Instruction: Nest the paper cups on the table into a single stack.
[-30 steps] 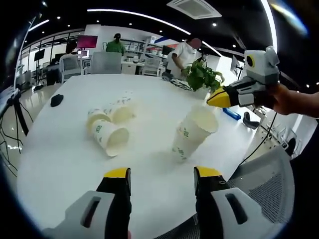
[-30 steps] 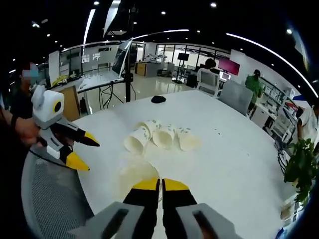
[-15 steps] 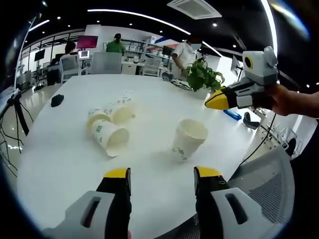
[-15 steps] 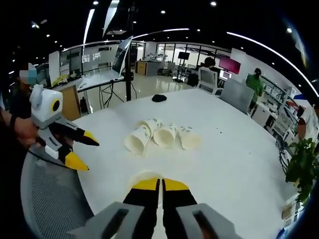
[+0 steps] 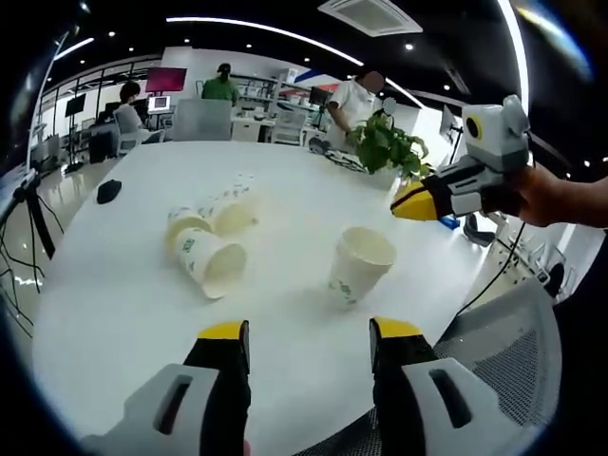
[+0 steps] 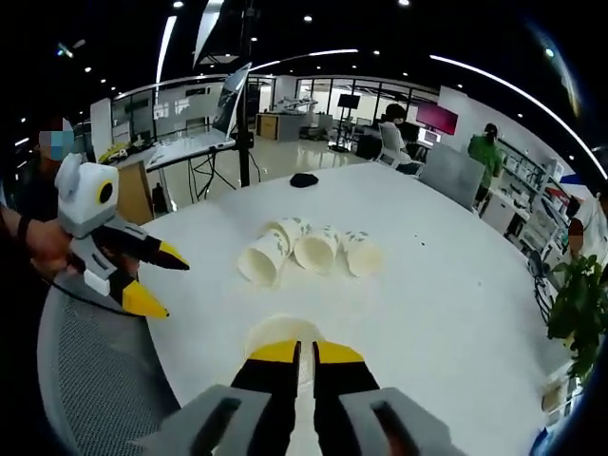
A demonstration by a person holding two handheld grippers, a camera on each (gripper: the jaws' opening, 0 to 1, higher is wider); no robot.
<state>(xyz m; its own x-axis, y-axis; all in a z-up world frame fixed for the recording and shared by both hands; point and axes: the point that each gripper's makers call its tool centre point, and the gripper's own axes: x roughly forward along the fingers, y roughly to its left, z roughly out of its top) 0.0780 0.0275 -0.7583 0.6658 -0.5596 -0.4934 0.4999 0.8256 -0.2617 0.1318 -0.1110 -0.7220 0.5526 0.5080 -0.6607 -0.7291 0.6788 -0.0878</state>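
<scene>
upright cup (image 5: 359,263) now released on counter (image 5: 114,304) | right gripper (image 6: 305,353) closed, empty | left gripper (image 5: 309,332) open, empty | three cups (image 6: 309,252) remain

The green print on the paper cups (image 5: 211,267) is too small to read.

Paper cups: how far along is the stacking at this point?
Barely started. One upright cup stands alone on the table; whether it is several nested cannot be told. Three loose cups lie on their sides. The left gripper is open and empty, the right gripper shut, holding nothing.
</scene>
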